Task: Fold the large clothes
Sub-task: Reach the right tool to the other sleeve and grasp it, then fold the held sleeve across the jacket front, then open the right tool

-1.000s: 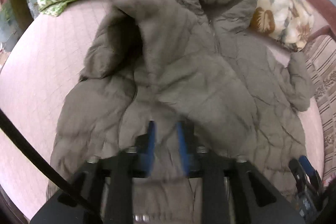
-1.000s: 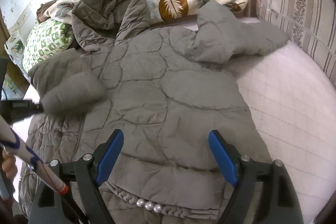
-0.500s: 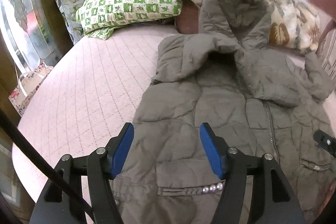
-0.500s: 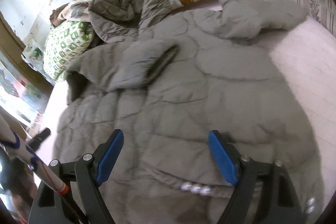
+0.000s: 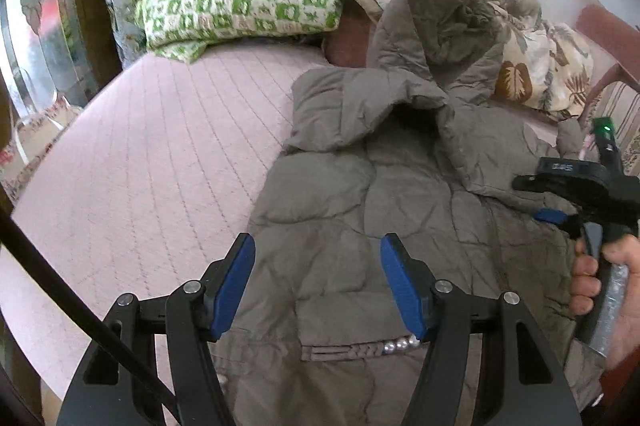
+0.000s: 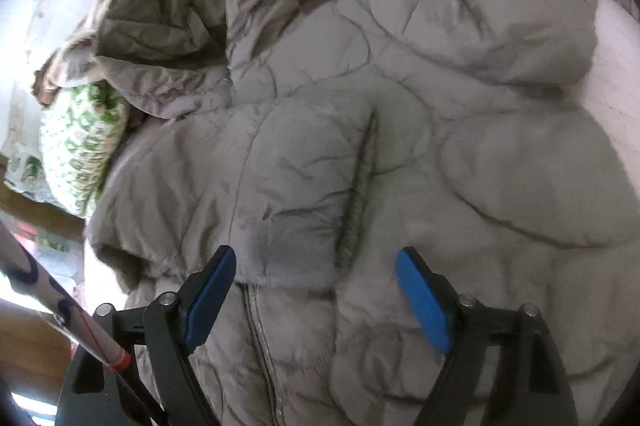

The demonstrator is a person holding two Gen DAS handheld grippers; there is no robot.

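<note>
Jacket, grey-brown and quilted, lies spread with its front up on a pink quilted bed cover; its lower edge is nearest to both cameras.

In the left wrist view, from left to right: a green and white checked pillow lies at the far left end of the bed. Beside it is a crumpled blanket with a leaf pattern. The jacket's hood rests against this blanket. One sleeve is folded inward across the chest. The left gripper hangs over the lower part of the jacket, its blue fingers wide apart and holding nothing. A small row of pearl beads sits on a pocket trim just beside the right finger. At the right edge, the right gripper is seen from the side, held by a hand; from this view I cannot tell how its jaws stand.

In the right wrist view, the pillow is at the left, then the hood. The folded sleeve lies over the zipper, and its cuff is between the fingers of the right gripper. These fingers are spread apart, not touching the cloth. The other sleeve lies bent at the upper right.
</note>
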